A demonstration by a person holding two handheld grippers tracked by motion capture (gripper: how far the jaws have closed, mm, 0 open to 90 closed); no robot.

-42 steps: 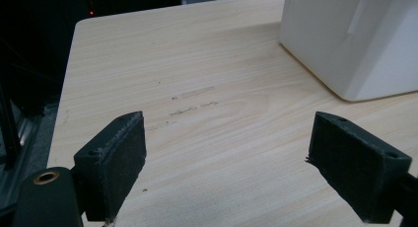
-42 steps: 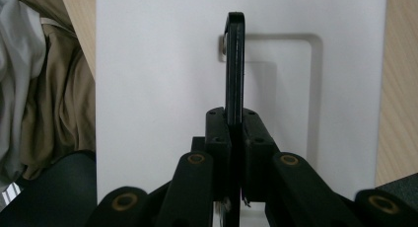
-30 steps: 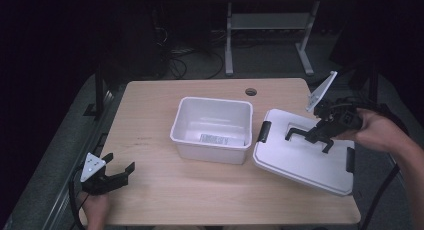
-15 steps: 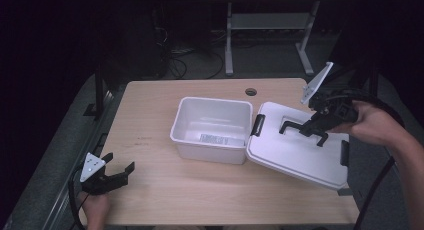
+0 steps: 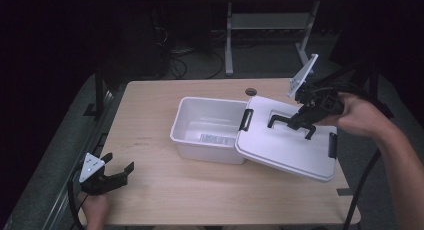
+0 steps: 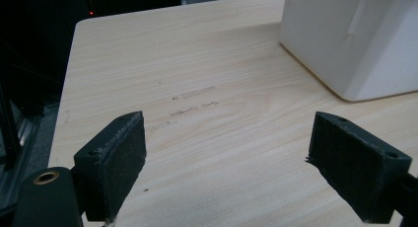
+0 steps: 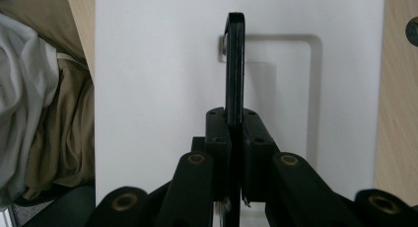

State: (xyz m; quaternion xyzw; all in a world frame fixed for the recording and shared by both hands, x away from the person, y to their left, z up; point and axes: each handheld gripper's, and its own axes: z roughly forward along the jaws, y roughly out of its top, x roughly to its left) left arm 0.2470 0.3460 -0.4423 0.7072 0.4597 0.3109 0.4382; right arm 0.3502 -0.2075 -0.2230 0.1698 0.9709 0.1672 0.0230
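Lid [image 5: 285,142] has swung left since a second ago, its edge now overlapping the white bin [image 5: 212,127]. Right gripper [image 5: 300,121] is clamped on its black handle [image 7: 234,64], bin just left. Left gripper [image 5: 116,171] idles wide apart, far off.

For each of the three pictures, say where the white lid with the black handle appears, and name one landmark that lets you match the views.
High view: the lid lies right of centre, tilted, its left edge over the white bin, held by its handle in the right gripper.
Left gripper view: the lid is not in it; the bin sits top right.
Right gripper view: the lid spans the middle, handle clamped between the jaws.
Shared landmark: the wooden table.
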